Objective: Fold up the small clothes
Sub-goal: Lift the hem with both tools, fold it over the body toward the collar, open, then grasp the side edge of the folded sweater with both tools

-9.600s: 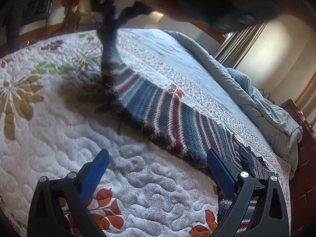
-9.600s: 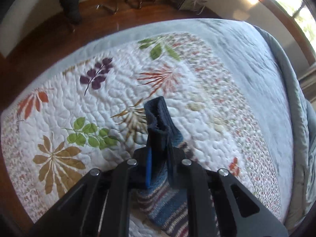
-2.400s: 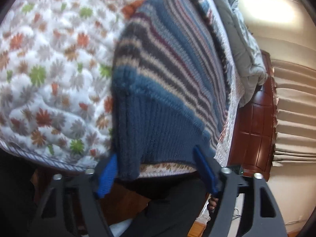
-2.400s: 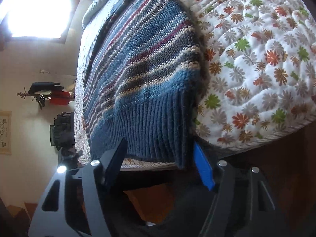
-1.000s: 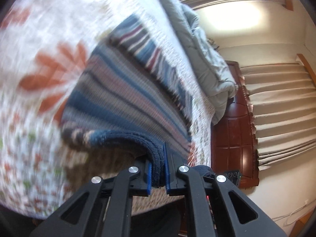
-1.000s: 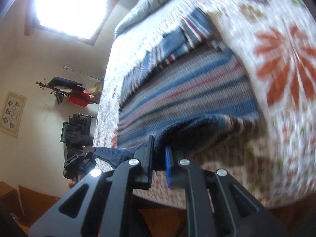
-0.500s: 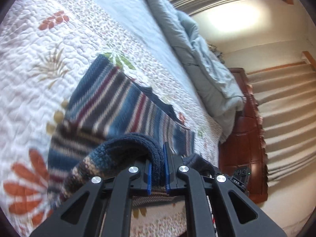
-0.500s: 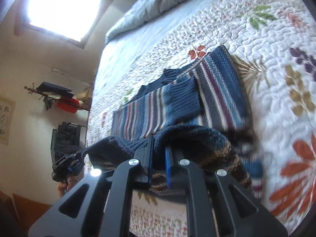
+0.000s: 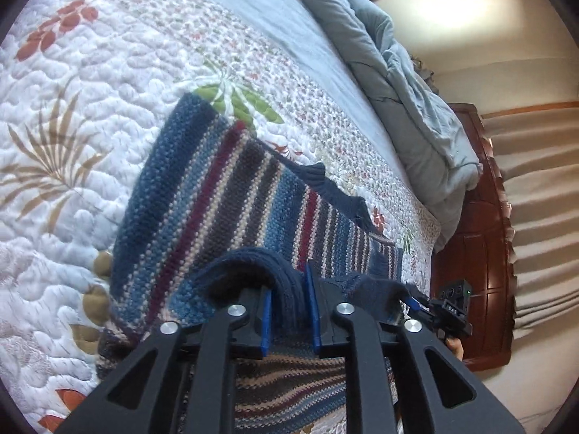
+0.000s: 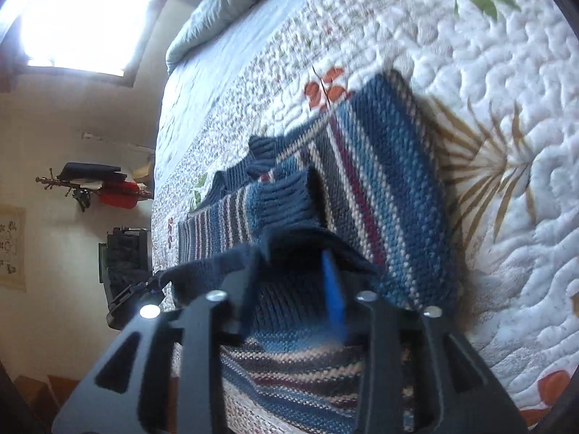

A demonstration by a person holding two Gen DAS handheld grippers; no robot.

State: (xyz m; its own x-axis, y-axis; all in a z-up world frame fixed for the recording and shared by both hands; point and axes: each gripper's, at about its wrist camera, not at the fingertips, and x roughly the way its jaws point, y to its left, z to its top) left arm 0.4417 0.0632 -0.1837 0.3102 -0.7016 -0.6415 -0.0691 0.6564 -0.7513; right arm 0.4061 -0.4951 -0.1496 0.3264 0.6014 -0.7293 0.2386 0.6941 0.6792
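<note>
While my left gripper (image 9: 288, 302) pinches the ribbed navy hem of the striped blue, maroon and cream knitted sweater (image 9: 231, 195), my right gripper (image 10: 289, 289) looks to have spread its blue pads with the hem draped loosely between them; that view is blurred, so I judge the release as begun, not finished. The sweater lies on the white quilted bedspread with leaf prints (image 9: 54, 115), its bottom half carried up over the body toward the navy collar (image 9: 318, 177), and a ribbed cuff (image 10: 286, 195) is tucked across the chest.

To do this fold well, I would set the hem down square with the shoulders, so that both corners land level and the stripes of the upper layer run in line with those beneath. My left side should come down to the knit before letting go, so the thick edge does not roll back on itself. The wool is bulky and springy, I expect, so a light press along the fold after release would help it lie flat. I must draw both tools straight back, low and slow, lest a pad catch a stitch and drag the layer askew.
</note>
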